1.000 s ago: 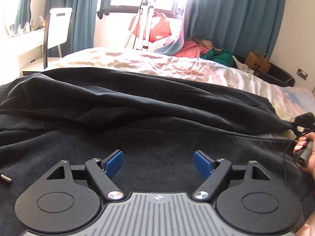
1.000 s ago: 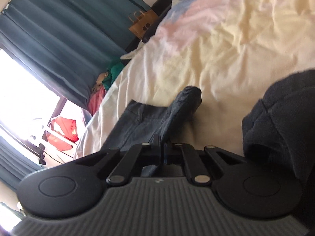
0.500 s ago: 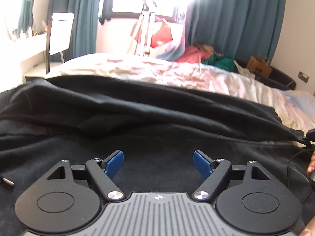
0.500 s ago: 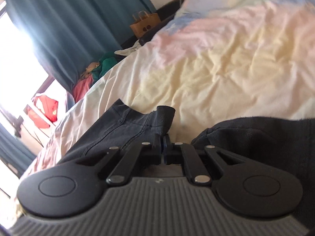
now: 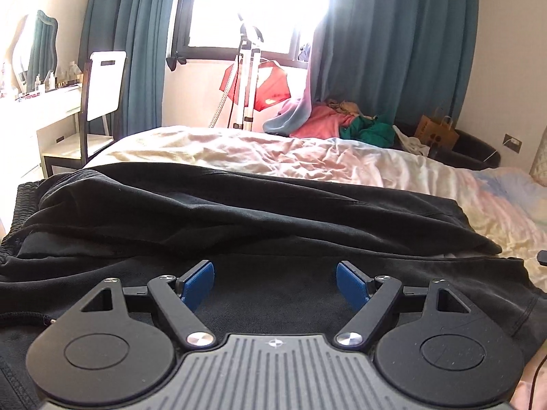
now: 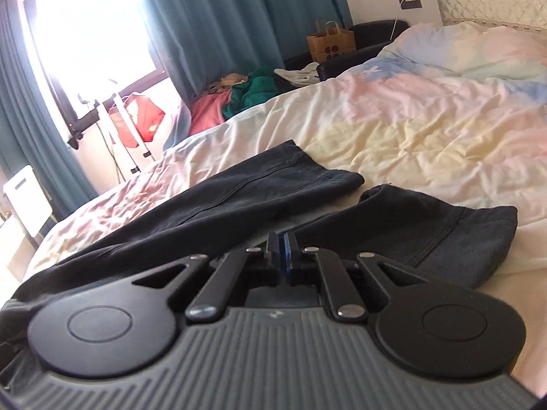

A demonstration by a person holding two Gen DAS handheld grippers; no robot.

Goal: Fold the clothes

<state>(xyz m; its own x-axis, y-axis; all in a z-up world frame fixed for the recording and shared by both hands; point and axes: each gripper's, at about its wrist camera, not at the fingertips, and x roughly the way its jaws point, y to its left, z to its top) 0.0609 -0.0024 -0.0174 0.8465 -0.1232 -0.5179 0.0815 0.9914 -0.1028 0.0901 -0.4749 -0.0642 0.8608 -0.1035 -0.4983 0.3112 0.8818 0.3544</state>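
Two tools are over dark trousers on the bed. The left tool (image 5: 275,282) hangs just above the black cloth with its blue pads spread wide, nothing between them. The right tool (image 6: 282,254) has its pads pressed together; whether a thin bit of cloth is pinched between them cannot be told, since the pads hide the spot, though no fabric shows lifted.

Outward from the tools, the trousers (image 5: 239,212) lie lengthways along the near edge of the bed (image 6: 427,130). From the left view the waistband (image 5: 24,201) sits toward the left end and one leg lies ridged over the other. From the right view the two legs end apart: the far leg (image 6: 280,174) flat with its hem squared, the near leg (image 6: 444,229) with its hem rumpled and bulging beside the right tool.

I judge the step to be lining the legs up one on the other, or smoothing them after a lay-down; the scene fits either. Whichever it is, the next move calls for a grip on a hem or seam rather than mid-cloth, and for keeping the legs from sliding askew on the soft quilt.
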